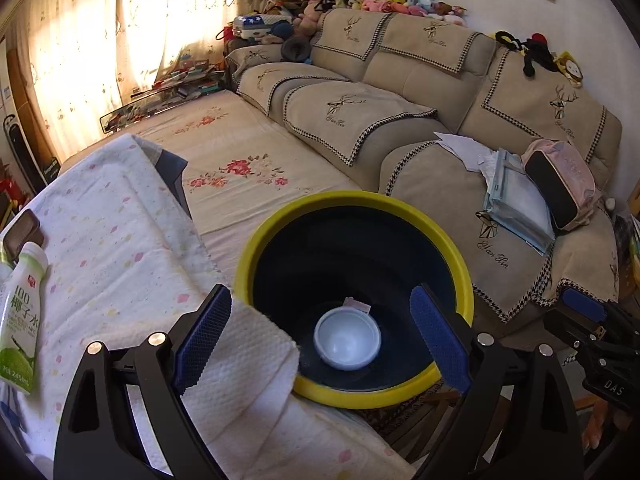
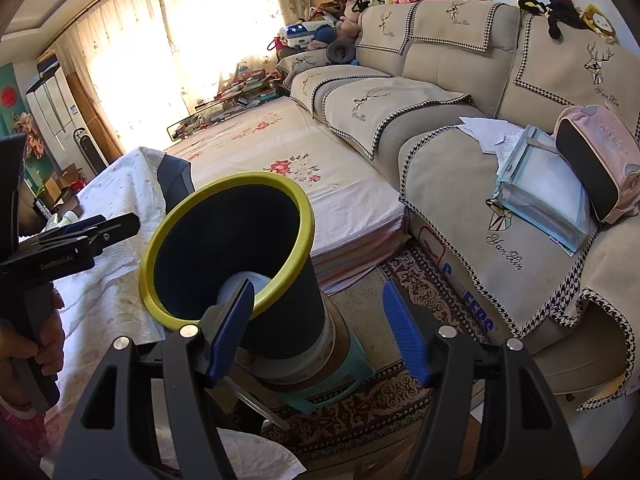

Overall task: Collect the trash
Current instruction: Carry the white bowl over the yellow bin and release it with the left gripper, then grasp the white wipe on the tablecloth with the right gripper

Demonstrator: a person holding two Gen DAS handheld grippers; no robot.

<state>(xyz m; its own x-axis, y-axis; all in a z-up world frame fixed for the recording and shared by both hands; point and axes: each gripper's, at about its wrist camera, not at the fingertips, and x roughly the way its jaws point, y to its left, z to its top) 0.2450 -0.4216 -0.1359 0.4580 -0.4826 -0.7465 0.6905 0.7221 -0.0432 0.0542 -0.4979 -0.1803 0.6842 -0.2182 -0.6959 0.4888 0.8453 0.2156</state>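
A dark bin with a yellow rim (image 1: 400,212) stands beside the cloth-covered table; a white plastic cup (image 1: 347,338) lies at its bottom. My left gripper (image 1: 320,340) is open right above the bin's mouth. A white paper towel (image 1: 248,344) lies on the table against its left finger, with a corner over the bin rim; the jaws are not closed on it. A green-and-white coconut-water bottle (image 1: 18,316) lies on the table at far left. In the right wrist view the bin (image 2: 280,312) stands on a teal stool, and my right gripper (image 2: 320,328) is open and empty beside it.
The table has a white spotted cloth (image 1: 120,248). A beige sofa (image 1: 420,80) runs along the back with papers, a blue folder (image 2: 548,196) and a pink bag (image 2: 600,164) on it. A floral mattress stack (image 2: 320,184) lies behind the bin. Patterned rug (image 2: 380,400) below.
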